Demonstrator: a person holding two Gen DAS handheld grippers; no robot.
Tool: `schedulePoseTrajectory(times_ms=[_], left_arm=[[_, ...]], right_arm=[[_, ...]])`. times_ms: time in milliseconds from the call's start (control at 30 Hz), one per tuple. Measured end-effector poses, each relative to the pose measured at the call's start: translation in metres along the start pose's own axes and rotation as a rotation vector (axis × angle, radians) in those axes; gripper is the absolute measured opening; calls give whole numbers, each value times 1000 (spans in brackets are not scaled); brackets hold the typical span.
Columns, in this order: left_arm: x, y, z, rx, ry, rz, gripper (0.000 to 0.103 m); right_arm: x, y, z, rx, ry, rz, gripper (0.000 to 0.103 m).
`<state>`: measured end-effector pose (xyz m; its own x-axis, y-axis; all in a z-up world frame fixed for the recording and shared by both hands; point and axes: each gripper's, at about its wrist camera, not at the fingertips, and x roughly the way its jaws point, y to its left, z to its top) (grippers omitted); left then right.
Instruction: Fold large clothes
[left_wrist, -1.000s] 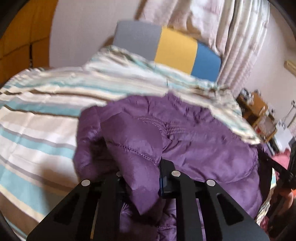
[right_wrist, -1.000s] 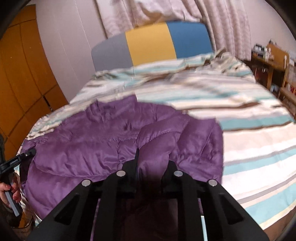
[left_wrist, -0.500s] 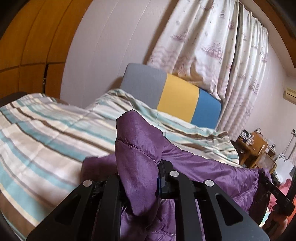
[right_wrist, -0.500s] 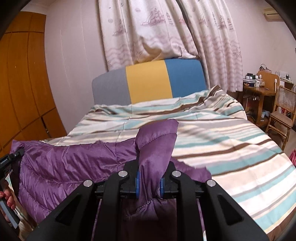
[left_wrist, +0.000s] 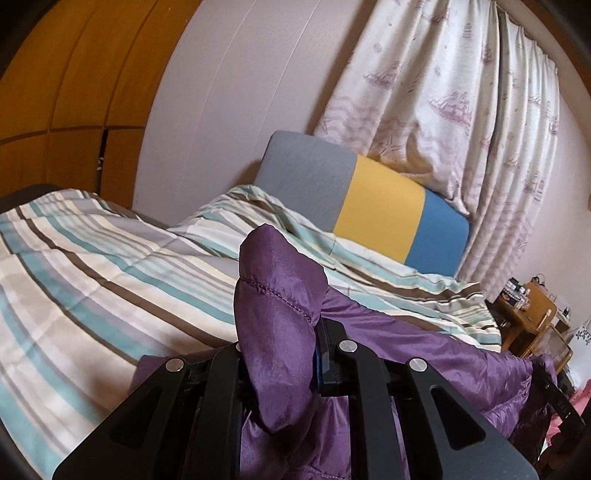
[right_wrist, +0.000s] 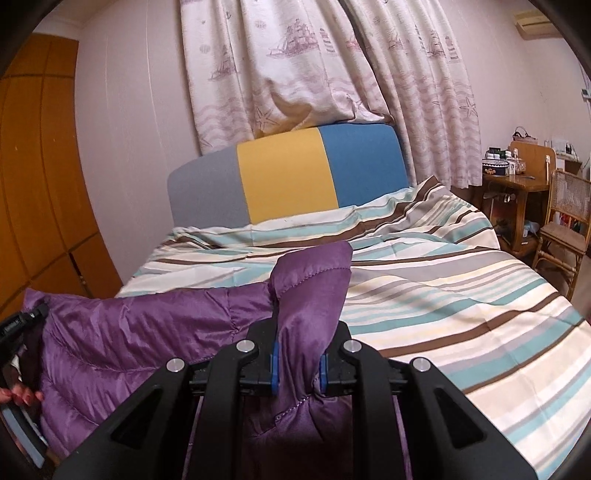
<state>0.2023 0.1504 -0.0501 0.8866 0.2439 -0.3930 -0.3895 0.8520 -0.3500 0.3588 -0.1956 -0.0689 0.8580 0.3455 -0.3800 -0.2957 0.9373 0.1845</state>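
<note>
A purple quilted jacket (left_wrist: 424, 350) is lifted off the bed and stretched between my two grippers. My left gripper (left_wrist: 280, 354) is shut on one bunched end of it, and a fold sticks up between the fingers. My right gripper (right_wrist: 297, 354) is shut on the other end of the purple jacket (right_wrist: 147, 325), which hangs to its left. The left gripper (right_wrist: 14, 328) shows at the far left edge of the right wrist view, and the right gripper (left_wrist: 561, 402) at the right edge of the left wrist view.
The bed has a striped duvet (right_wrist: 443, 295) and a grey, yellow and blue headboard (right_wrist: 288, 181). Patterned curtains (right_wrist: 332, 66) hang behind it. A wooden desk (right_wrist: 517, 184) and wicker chair (right_wrist: 565, 221) stand on the right, a wooden wardrobe (left_wrist: 55, 92) on the left.
Both grippers have risen, lifting the jacket from lying spread on the duvet to hanging stretched between them. Both views now look across the room instead of down at the bed.
</note>
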Motion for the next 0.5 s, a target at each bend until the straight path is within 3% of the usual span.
schedulePoseTrajectory(times_ms=[233,500], left_arm=[[45,-4,-13,57,43,74,13],[76,1,-30,63,93,120,13]], right_arm=[[58,-5,-17,-48,71,-59,14],[96,-13,-35,-49,148,-109,16]])
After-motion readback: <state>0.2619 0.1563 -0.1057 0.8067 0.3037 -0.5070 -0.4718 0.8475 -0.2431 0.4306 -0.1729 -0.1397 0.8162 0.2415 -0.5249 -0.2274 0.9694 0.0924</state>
